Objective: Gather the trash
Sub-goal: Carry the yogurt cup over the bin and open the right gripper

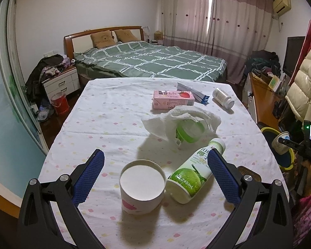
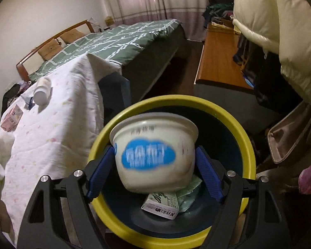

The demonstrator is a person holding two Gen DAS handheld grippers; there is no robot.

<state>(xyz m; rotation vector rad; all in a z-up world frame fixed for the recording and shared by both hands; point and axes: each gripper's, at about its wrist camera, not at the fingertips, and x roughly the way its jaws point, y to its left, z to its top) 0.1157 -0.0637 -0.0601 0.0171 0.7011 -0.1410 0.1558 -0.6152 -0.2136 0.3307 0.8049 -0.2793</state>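
Observation:
My left gripper (image 1: pixel 155 172) is open above the table, its blue pads either side of an upside-down paper cup (image 1: pixel 142 188) and a lying green coconut drink bottle (image 1: pixel 193 170). Further off lie a crumpled tissue (image 1: pixel 182 116) over a green-lidded cup (image 1: pixel 188 131), a pink strawberry milk carton (image 1: pixel 173 99), a blue wrapper (image 1: pixel 193 93) and a small white bottle (image 1: pixel 222 98). My right gripper (image 2: pixel 154 166) holds a white bowl-shaped cup with a blue label (image 2: pixel 154 151), blurred, over the yellow-rimmed bin (image 2: pixel 248 145). A carton (image 2: pixel 161 206) lies inside the bin.
The table's white dotted cloth (image 1: pixel 105 120) drapes over its edges. The bin stands on the floor off the table's right side. A bed (image 1: pixel 151 62), a wooden desk (image 2: pixel 217 62) and a hanging cream down jacket (image 2: pixel 280 31) surround it.

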